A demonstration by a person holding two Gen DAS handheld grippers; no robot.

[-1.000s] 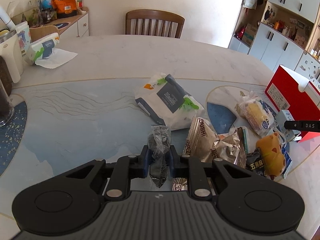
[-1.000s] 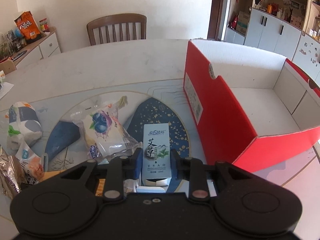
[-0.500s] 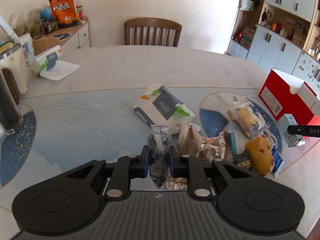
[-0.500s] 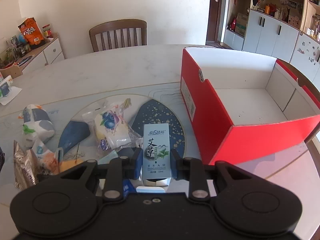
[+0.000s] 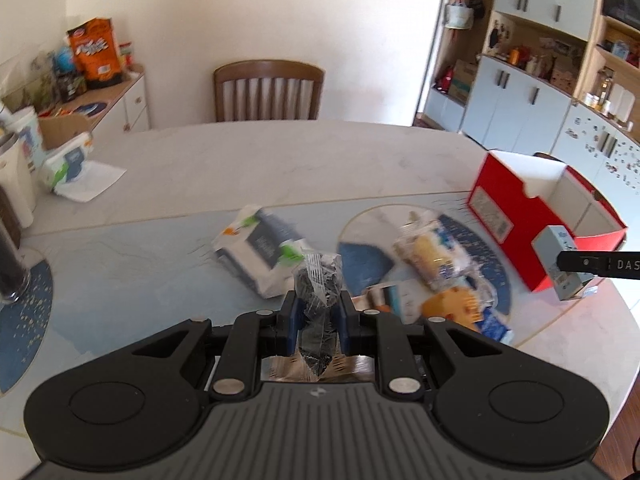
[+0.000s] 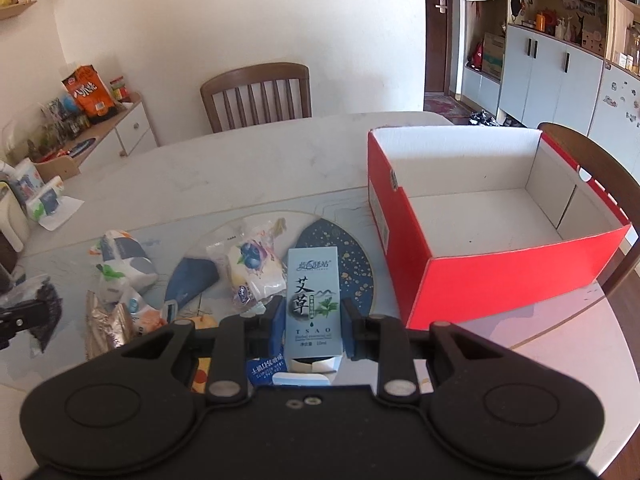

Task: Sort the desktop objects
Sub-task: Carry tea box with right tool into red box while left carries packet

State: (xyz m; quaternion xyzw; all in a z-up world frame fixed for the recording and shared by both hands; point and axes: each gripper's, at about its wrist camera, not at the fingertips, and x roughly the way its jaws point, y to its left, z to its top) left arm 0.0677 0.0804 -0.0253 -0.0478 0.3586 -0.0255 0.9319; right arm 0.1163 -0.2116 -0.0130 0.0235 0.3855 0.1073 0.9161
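Left gripper (image 5: pixel 316 316) is pinched on a dark snack packet (image 5: pixel 318 284), now carried higher above the table (image 5: pixel 280 160) than a second ago; the pile looks further below. Middle: a white tissue pack (image 5: pixel 260 252), a blueberry bread bag (image 6: pixel 250 268) and a foil pouch (image 6: pixel 106 326) lie loose on the table. Right gripper (image 6: pixel 310 322) is clamped on a pale blue TSAO carton (image 6: pixel 312 304), also lifted since 1 s back and closer to the red box (image 6: pixel 500 276), which stands open and empty at far right. Both items look lifted clear of the pile. Judgement: transport phase, drop into box likely next, carton first.
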